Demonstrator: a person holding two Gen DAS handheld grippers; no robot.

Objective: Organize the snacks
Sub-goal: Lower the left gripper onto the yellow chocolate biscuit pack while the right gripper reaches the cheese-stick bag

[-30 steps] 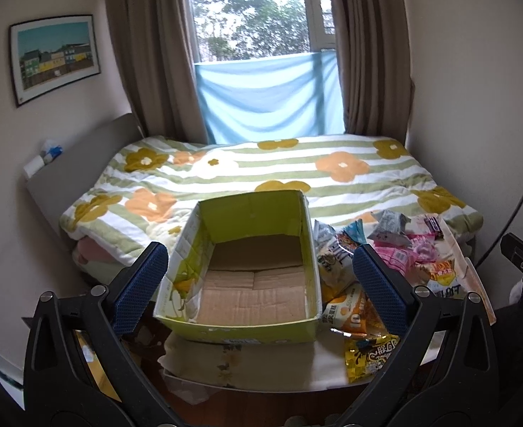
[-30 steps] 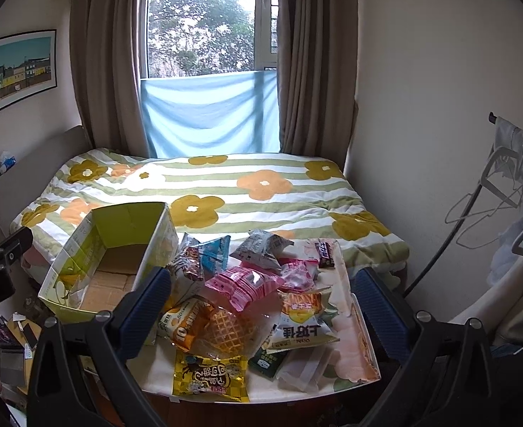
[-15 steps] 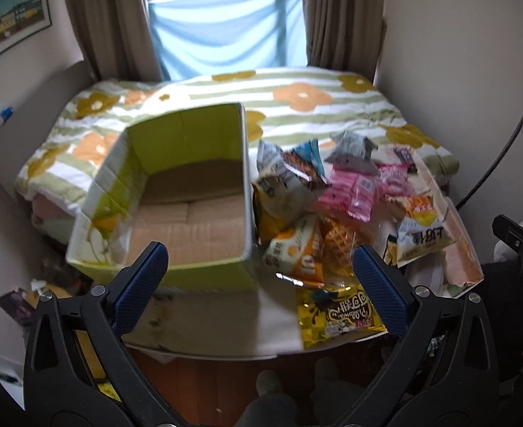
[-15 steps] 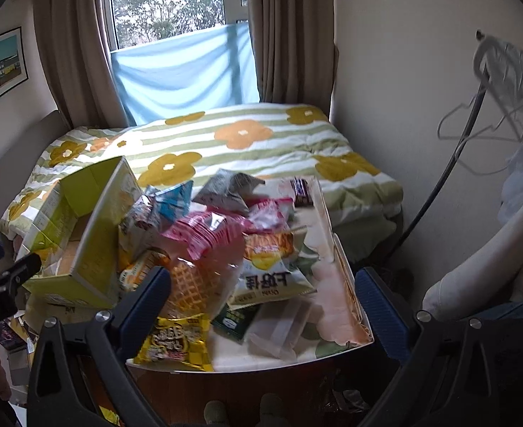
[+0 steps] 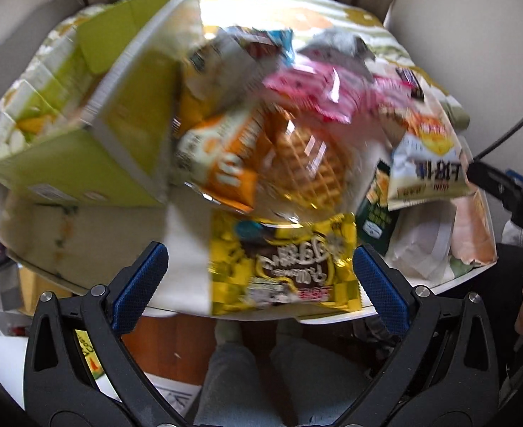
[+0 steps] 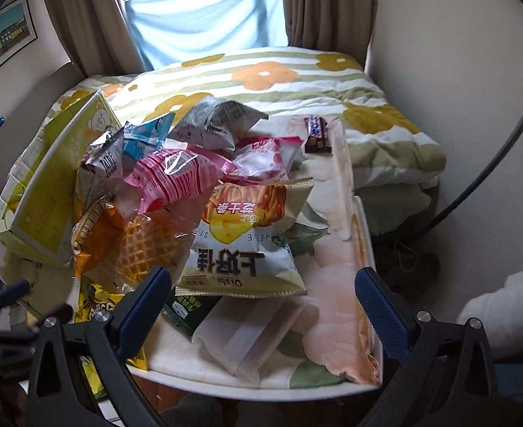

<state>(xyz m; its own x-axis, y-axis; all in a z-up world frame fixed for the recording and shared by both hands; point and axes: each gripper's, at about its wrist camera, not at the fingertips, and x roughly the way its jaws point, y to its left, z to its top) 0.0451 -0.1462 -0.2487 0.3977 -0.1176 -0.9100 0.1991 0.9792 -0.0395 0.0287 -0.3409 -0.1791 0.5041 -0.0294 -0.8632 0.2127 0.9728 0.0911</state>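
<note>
A pile of snack packets lies on a white table [image 6: 261, 388] beside an open green cardboard box [image 5: 83, 135], which also shows in the right wrist view [image 6: 44, 195]. My left gripper [image 5: 259, 277] is open, hovering just above a yellow packet [image 5: 282, 263] at the table's front edge. My right gripper [image 6: 261, 299] is open above a white and green Oishi bag [image 6: 240, 259] and a clear flat packet [image 6: 247, 338]. A waffle bag [image 6: 147, 245], a pink bag [image 6: 176, 178], a grey bag [image 6: 218, 121] and a small chocolate bar [image 6: 316, 135] lie in the pile.
A bed with a flowered quilt [image 6: 261, 74] stands behind the table. The wall [image 6: 457, 71] and a cable [image 6: 503, 149] are on the right. My legs [image 5: 261, 373] are below the table edge. The left wrist view is blurred.
Both grippers have dropped and moved forward toward the table. The left one swung right from over the box to the yellow packet. The right one closed in on the Oishi bag.
</note>
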